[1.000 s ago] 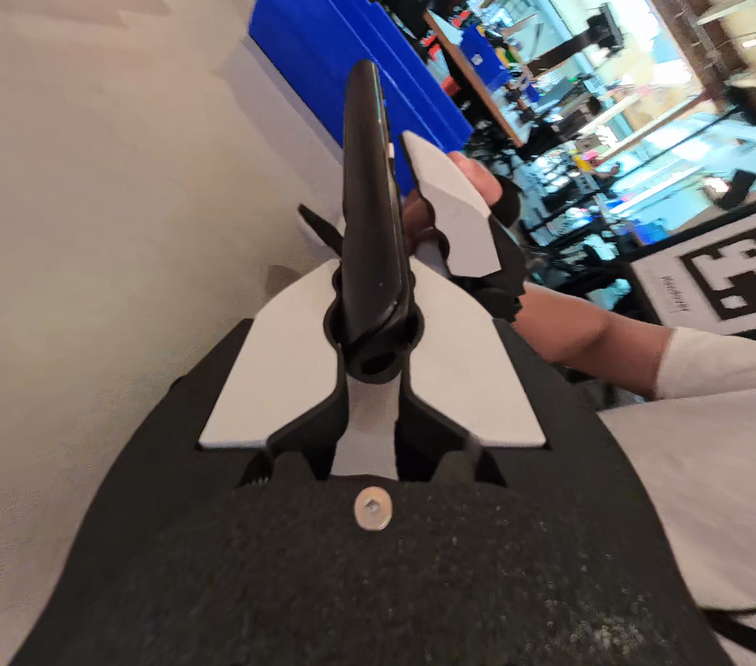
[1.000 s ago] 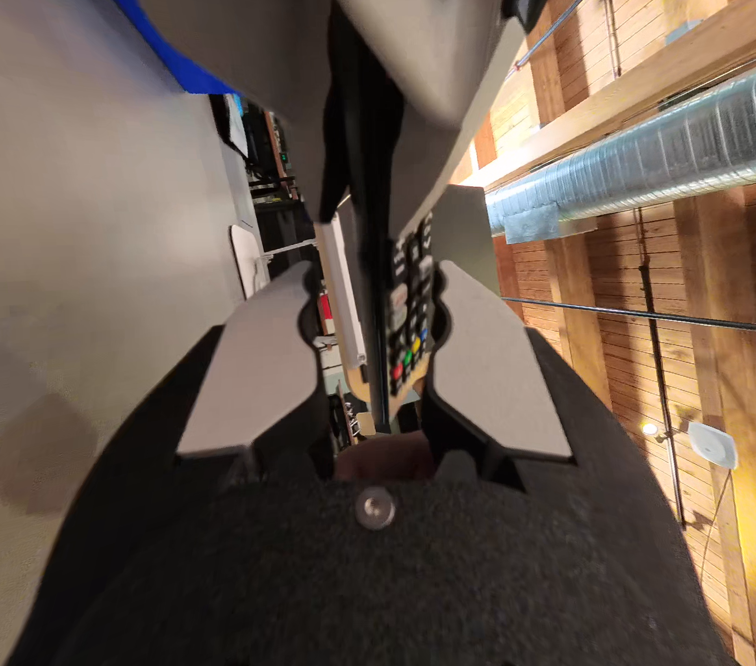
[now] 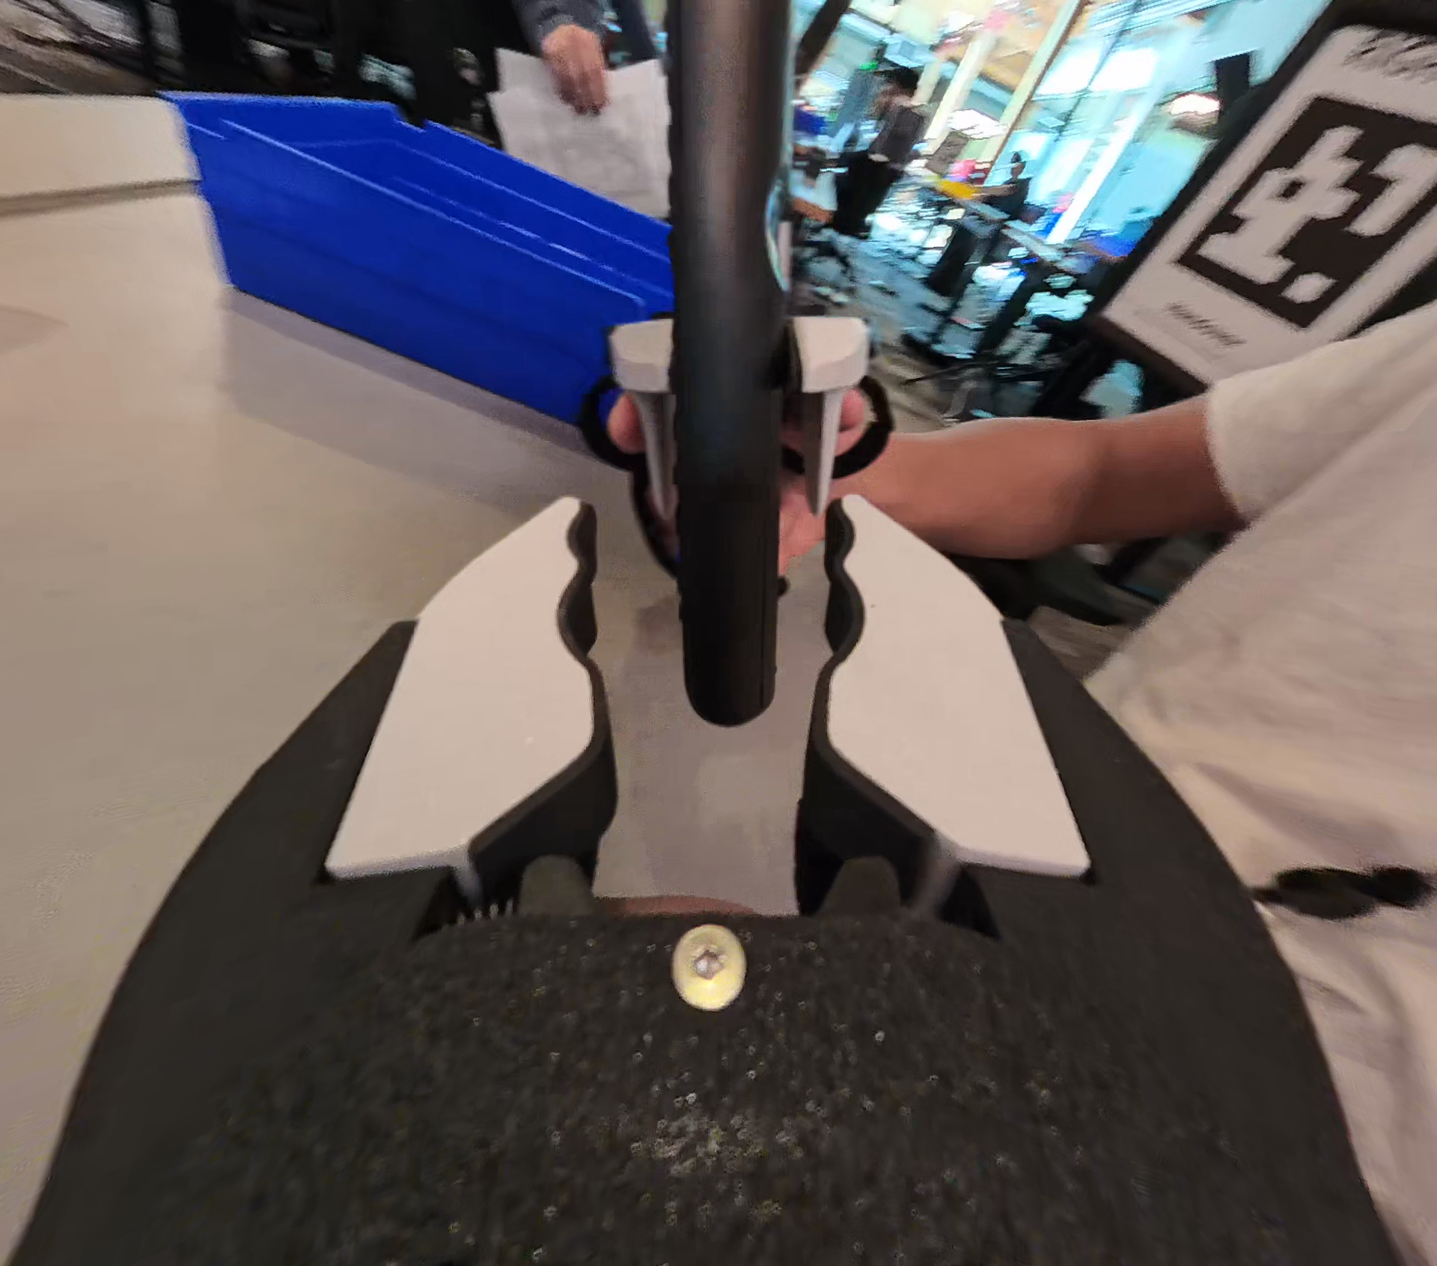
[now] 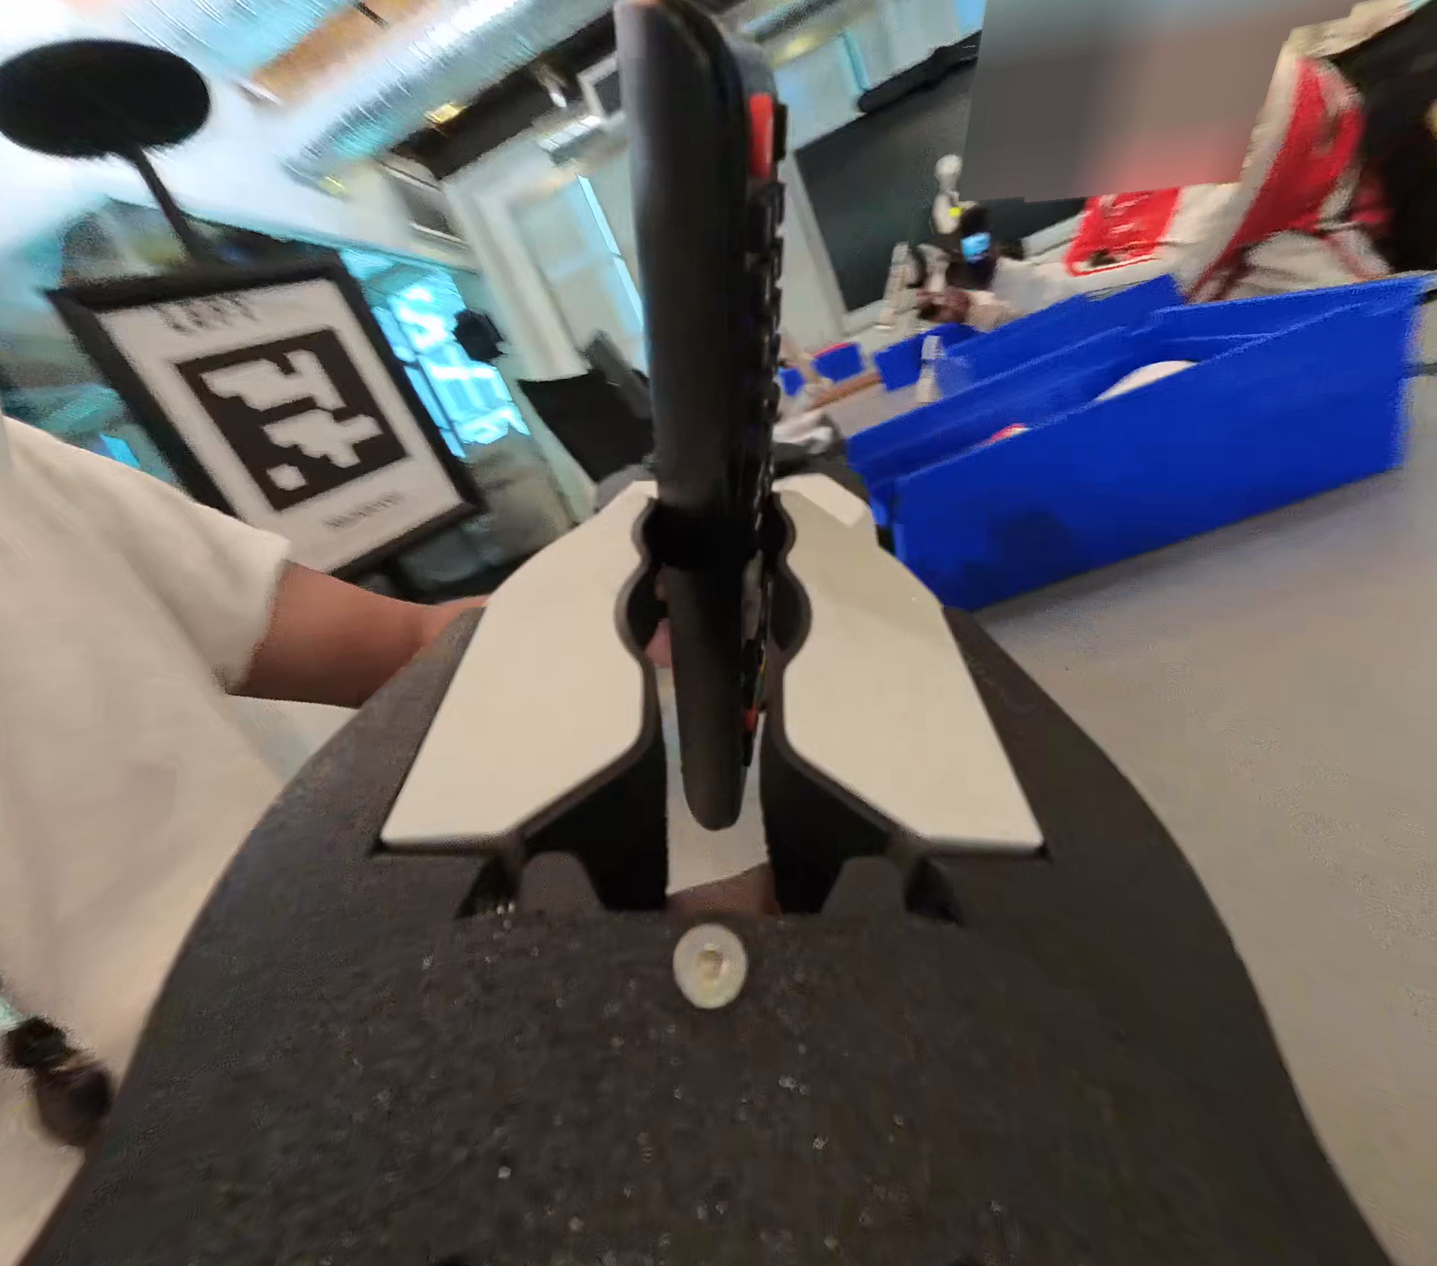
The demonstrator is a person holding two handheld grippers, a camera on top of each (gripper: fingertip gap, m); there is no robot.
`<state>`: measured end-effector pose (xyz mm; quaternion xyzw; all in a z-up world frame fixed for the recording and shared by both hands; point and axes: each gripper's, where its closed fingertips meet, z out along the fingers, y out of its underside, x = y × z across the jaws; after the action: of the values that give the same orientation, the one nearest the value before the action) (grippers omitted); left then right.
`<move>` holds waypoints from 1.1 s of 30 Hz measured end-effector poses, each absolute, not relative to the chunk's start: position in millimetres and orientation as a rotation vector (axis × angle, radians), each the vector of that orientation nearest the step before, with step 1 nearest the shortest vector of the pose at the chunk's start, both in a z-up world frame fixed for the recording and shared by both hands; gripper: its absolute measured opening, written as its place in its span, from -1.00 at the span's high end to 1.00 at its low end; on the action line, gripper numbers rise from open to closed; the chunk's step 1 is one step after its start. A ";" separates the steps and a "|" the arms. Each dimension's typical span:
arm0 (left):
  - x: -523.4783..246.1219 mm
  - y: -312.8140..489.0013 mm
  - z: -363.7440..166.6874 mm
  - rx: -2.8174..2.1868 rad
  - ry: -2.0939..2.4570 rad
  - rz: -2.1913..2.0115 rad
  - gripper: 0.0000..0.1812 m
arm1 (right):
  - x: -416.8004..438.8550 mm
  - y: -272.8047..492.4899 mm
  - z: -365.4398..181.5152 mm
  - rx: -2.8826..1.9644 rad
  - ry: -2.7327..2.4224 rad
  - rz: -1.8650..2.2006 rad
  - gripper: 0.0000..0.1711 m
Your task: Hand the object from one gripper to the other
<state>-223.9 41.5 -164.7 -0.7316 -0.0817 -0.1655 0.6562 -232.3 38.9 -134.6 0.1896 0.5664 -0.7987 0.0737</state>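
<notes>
The black remote control (image 4: 704, 373) stands on edge in the right tool (image 4: 711, 528), whose two white fingers (image 4: 560, 653) are pressed against its lower part, buttons facing one side; in the left wrist view the same remote (image 3: 727, 295) reaches back between the fingers of the left tool (image 3: 709, 591), which stand spread with a clear gap on either side and touch nothing. The right tool (image 3: 739, 365) shows there too, farther off, clamped across the remote's middle. The transfer itself looks done, so the risks lie in the parting. The remote's lower end sits inside the left tool's open mouth, and a sideways or tilted retreat could knock it against a finger and twist it in the right tool's hold. That hold is near one end, with most of the length above it, so a quick swing might let it pivot or slip and fall to the grey counter (image 3: 194, 528). The blue bin (image 4: 1166, 451) sits close by and could be clipped. How firmly the pads bite cannot be judged. The button face is seen only edge-on, much of the background is smeared, and the bin's contents, something pale and something pink, are too partial to name.
</notes>
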 end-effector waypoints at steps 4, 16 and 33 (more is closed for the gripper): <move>-204.5 44.9 -165.9 -1.657 -0.127 -0.530 0.57 | -227.6 25.9 -132.5 0.523 1.635 -2.360 0.71; -280.7 22.1 -178.9 -1.657 -0.525 -0.255 0.74 | -279.6 59.7 -185.8 0.974 2.452 -2.370 0.33; -261.6 13.1 -97.8 -0.802 -0.462 -0.658 0.74 | -243.2 6.9 -142.4 0.963 1.999 -2.696 0.32</move>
<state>-261.6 13.1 -97.8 -0.3799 -0.2190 -0.3116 0.8430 -243.2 6.9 -142.4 0.2716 0.5638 -0.7604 -0.1739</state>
